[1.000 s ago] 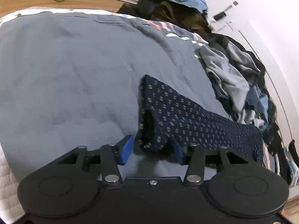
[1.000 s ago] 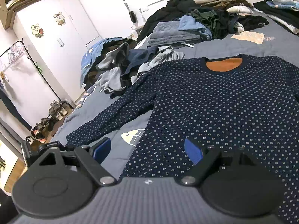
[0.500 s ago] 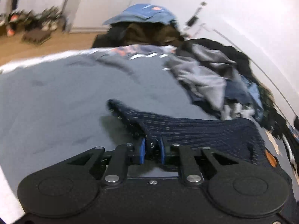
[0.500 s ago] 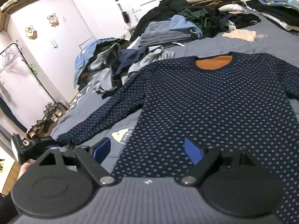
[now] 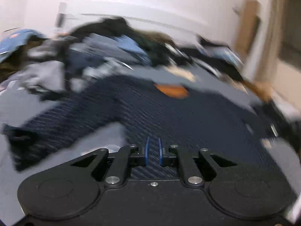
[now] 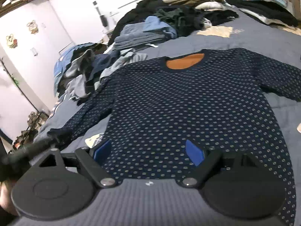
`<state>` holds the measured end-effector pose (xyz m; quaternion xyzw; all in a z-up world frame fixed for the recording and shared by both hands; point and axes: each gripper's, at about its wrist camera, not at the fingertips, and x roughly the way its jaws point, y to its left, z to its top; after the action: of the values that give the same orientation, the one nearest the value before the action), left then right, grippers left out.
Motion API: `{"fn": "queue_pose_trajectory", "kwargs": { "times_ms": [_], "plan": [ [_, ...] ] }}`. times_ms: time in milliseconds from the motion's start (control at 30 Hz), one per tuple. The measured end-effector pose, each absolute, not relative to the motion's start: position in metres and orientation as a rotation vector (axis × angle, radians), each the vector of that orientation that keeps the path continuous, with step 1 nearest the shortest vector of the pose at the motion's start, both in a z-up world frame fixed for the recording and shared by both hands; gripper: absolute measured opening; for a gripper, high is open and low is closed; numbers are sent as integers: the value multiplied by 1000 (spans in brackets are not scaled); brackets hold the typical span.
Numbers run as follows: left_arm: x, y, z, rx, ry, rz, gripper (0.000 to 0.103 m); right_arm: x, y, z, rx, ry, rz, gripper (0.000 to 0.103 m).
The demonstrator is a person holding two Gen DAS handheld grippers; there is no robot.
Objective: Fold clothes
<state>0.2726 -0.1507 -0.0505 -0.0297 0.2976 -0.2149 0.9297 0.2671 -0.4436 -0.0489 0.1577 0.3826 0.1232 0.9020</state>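
Navy dotted knit sweater with an orange neck lining (image 6: 188, 103) lies spread flat on the grey bed (image 6: 235, 41). At its left sleeve cuff (image 6: 56, 134), my left tongs (image 5: 152, 151) have just been closing and pinch the fabric. Over its hem, my right tongs (image 6: 148, 152) hang spread wide, gripping nothing.

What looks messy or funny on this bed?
The clothes pile beside the sweater is a jumbled heap, while the sweater lies flat. One sleeve looks odd too: the left claw pinches it, so it stretches out askew.
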Motion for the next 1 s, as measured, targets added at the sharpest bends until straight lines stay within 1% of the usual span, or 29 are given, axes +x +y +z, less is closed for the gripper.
{"fn": "queue_pose_trajectory", "kwargs": {
  "times_ms": [67,167,233,267,300,333,367,400,467,567,700,1000],
  "plan": [
    [267,-159,-59,-38,630,-451,11,266,-449,-51,327,794,246,86],
    [269,-151,-69,-22,669,-382,12,268,-454,-57,333,809,238,86],
    [268,-138,-70,-22,651,-302,16,269,-455,-60,333,817,228,86],
    [267,-127,-69,-38,629,-231,21,269,-454,-61,332,820,231,86],
    [266,-117,-67,-46,607,-152,33,269,-453,-61,330,822,234,86],
    [265,-107,-66,-45,585,-75,40,269,-453,-62,328,824,238,86],
    [266,-96,-65,-45,572,-3,54,270,-452,-63,326,827,240,86],
    [267,-88,-65,-49,565,52,57,270,-450,-63,325,827,241,86],
    [270,-73,-64,-58,550,159,58,270,-447,-63,327,828,245,86],
    [280,-49,-67,-121,584,224,58,272,-442,-63,327,829,254,86],
    [291,-41,-77,-151,613,259,58,275,-431,-65,314,841,271,86],
    [305,-58,-97,44,621,241,57,282,-414,-68,317,854,295,86]
  ]
}}
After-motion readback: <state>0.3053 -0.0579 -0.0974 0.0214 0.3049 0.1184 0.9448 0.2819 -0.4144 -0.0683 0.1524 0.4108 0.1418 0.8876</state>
